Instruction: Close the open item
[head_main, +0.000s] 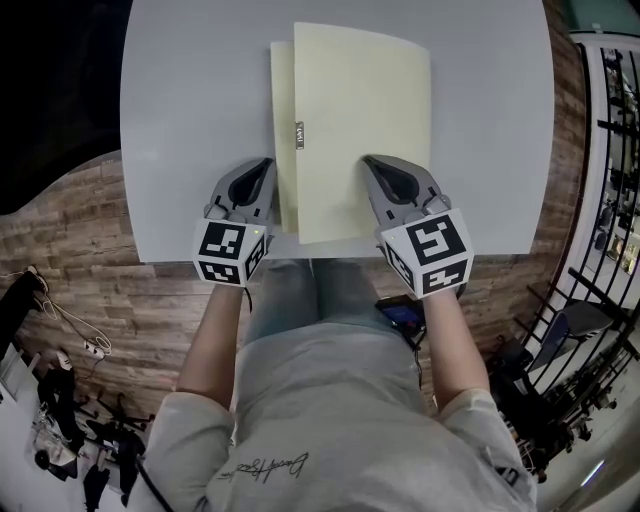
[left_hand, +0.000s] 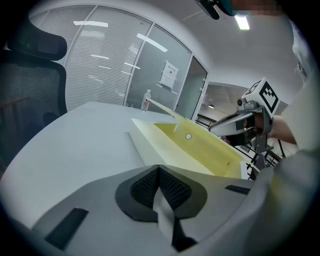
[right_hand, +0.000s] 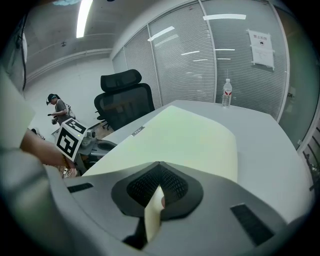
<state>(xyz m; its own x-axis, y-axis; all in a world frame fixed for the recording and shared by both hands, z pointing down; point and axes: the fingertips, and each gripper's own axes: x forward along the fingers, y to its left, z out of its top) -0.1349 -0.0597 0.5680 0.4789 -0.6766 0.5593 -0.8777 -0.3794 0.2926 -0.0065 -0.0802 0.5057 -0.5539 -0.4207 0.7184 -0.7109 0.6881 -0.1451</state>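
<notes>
A flat pale yellow case lies on the grey table (head_main: 180, 100). Its lid (head_main: 360, 120) is tilted up off the base (head_main: 283, 110), with a small clasp tab (head_main: 299, 134) on its raised left edge. My right gripper (head_main: 372, 160) is shut on the lid's near edge; a yellow strip shows between the jaws in the right gripper view (right_hand: 159, 167). My left gripper (head_main: 263, 163) rests on the table just left of the base, shut, with nothing of the case in it. The left gripper view looks into the gap, at the lid's yellow inner face (left_hand: 200, 145).
A water bottle (right_hand: 227, 93) stands at the table's far end. A black office chair (right_hand: 125, 100) is beyond the table's left side. The table's near edge is against the person's lap. Glass partition walls stand behind.
</notes>
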